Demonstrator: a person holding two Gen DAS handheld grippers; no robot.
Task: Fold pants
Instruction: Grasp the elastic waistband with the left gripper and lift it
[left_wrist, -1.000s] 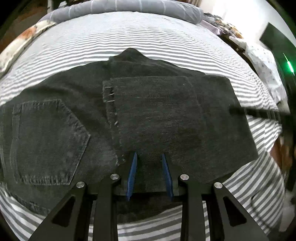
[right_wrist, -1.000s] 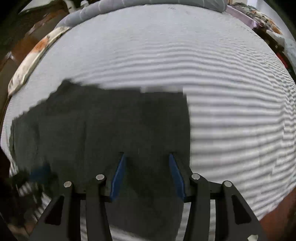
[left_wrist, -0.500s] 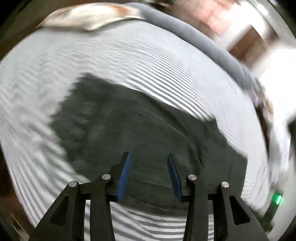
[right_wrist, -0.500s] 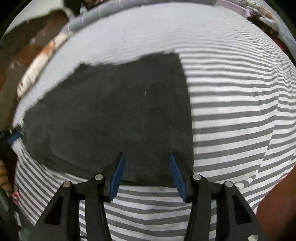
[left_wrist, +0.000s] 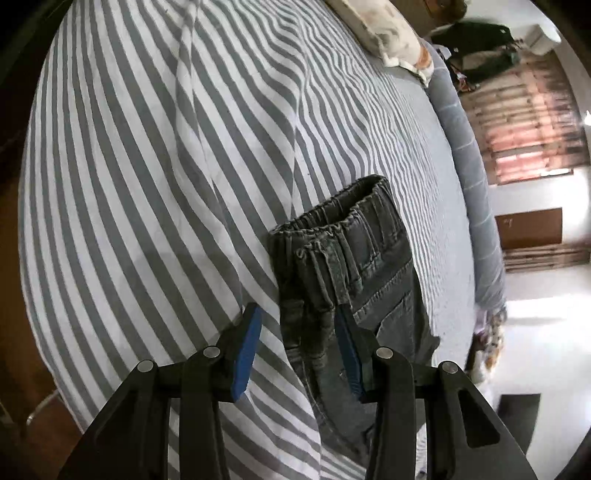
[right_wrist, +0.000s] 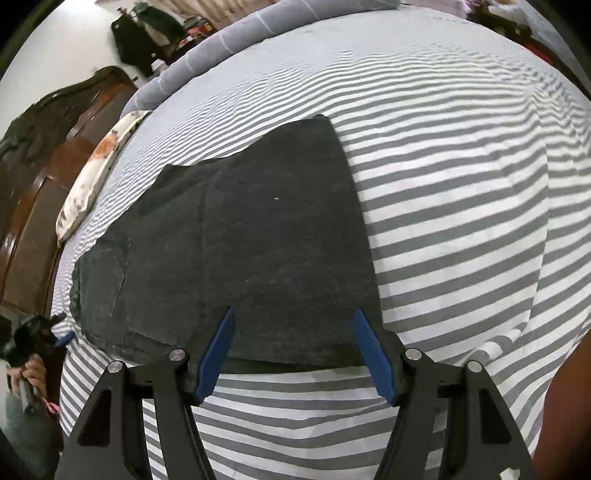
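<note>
Dark grey denim pants (right_wrist: 258, 240) lie folded flat on the striped bed sheet (right_wrist: 461, 221), with a back pocket at their left end. In the left wrist view their elastic waistband end (left_wrist: 347, 236) is bunched and stands up from the sheet. My left gripper (left_wrist: 296, 321) is open around the waistband corner. Its right pad (left_wrist: 349, 354) lies against the denim and its left pad (left_wrist: 247, 350) is clear of it. My right gripper (right_wrist: 293, 332) hangs over the near right edge of the fold, its jaws opening, gripping nothing. A hand holds the left gripper (right_wrist: 61, 334) at the pants' far left.
A floral pillow (left_wrist: 391, 33) (right_wrist: 96, 173) and a long grey bolster (left_wrist: 469, 184) lie along the bed's far side. A dark wooden headboard (right_wrist: 44, 166) stands behind the pillow. The sheet drops off at the bed's near edge (right_wrist: 295, 443). Wrinkles (left_wrist: 184, 110) run across the sheet.
My left gripper swung from the middle of the fold to the waistband end, rolling over, and its jaws widened. My right gripper drew back to the fold's near edge and its jaws spread.
</note>
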